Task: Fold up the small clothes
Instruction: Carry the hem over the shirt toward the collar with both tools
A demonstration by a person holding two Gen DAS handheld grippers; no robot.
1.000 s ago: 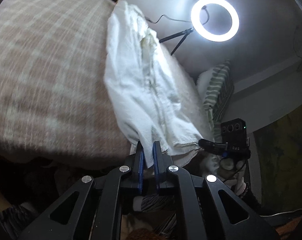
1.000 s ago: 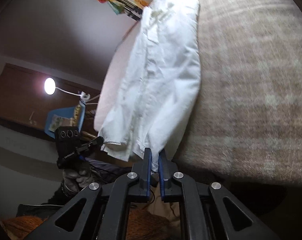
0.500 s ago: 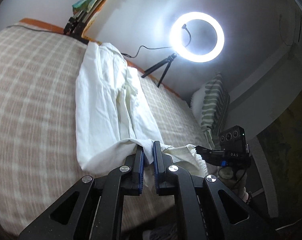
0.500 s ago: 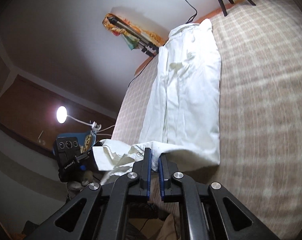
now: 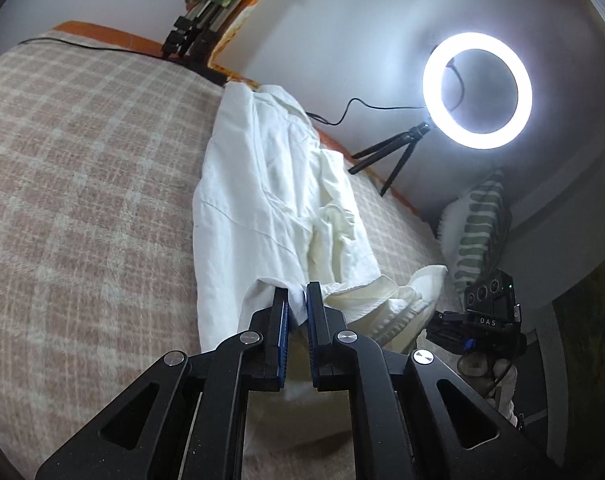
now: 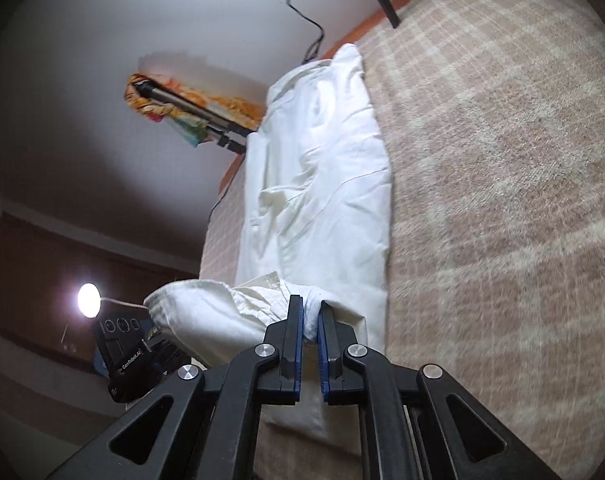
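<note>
A white shirt (image 5: pixel 270 200) lies lengthwise on the beige checked bed cover (image 5: pixel 82 200), folded narrow, collar at the far end. My left gripper (image 5: pixel 296 296) is shut on the shirt's near hem and holds it lifted over the body of the shirt. My right gripper (image 6: pixel 311 308) is shut on the same hem of the shirt (image 6: pixel 314 184), at its other corner. The hem between the two grippers hangs in a loose roll (image 6: pixel 198 316). The right gripper (image 5: pixel 486 316) shows at the right of the left wrist view, and the left gripper (image 6: pixel 134 360) shows at the lower left of the right wrist view.
A lit ring light (image 5: pixel 476 90) on a small tripod stands at the bed's far edge with its cable. A green striped pillow (image 5: pixel 478 228) is at the right. Folded tripods with colourful cloth (image 5: pixel 206 8) lean on the wall. A lamp (image 6: pixel 88 300) glows beyond the bed.
Both grippers have risen and moved forward over the bed with the hem, from below the bed's edge. The shirt's lower part now doubles back over its upper part.
</note>
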